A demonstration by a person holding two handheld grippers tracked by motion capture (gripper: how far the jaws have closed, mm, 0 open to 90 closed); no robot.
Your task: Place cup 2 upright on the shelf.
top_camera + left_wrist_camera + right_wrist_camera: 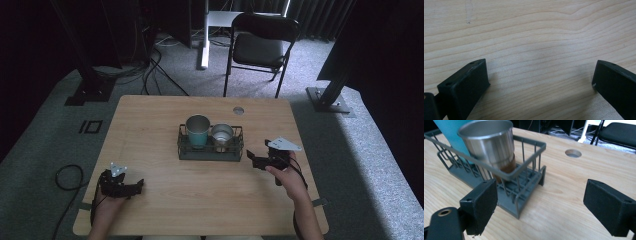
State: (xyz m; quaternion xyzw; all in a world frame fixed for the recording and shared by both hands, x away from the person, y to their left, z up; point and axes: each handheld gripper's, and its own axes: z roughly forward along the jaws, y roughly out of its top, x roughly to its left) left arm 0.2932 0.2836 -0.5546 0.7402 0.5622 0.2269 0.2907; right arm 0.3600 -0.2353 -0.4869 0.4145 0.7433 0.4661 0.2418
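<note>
1. A steel cup (489, 147) stands upright at the near end of a wire basket (529, 150), ahead and left of the right gripper (540, 203), whose fingers gape wide.
2. A teal cup (197, 131) stands beside it.
3. The left gripper (541, 80), also wide and empty, hovers over bare bench (529, 32), well apart.

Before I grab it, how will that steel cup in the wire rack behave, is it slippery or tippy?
The steel cup looks smooth and shiny, so the pads may slip on it. It tapers toward its base, so a squeeze could push it upward. It is probably light, and the rack rails around it should keep it from tipping far.
</note>
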